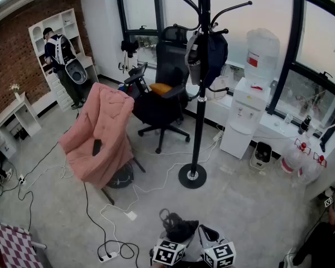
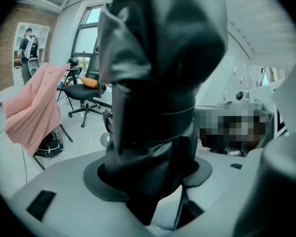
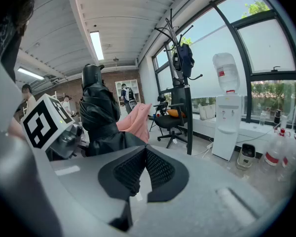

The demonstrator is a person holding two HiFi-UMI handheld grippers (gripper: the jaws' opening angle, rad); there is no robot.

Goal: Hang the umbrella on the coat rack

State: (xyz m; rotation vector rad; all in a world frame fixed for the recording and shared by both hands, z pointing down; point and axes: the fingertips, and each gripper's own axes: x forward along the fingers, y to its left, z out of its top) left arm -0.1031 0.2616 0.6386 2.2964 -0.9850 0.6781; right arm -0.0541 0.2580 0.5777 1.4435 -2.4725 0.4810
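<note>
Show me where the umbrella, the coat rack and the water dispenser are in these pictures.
umbrella (image 2: pixel 158 83), left gripper view, on its folded black fabric.
coat rack (image 1: pixel 199 133), head view, on its pole.
water dispenser (image 1: pixel 243 121), head view, on its white cabinet.

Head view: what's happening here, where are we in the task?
A person holds a gripper in each hand. The left gripper is closed on a folded black umbrella, held low in front of the person. The right gripper is shut and empty beside it. The coat rack stands ahead across the floor, with dark items hanging on its hooks. The umbrella is not yet hung.
</note>
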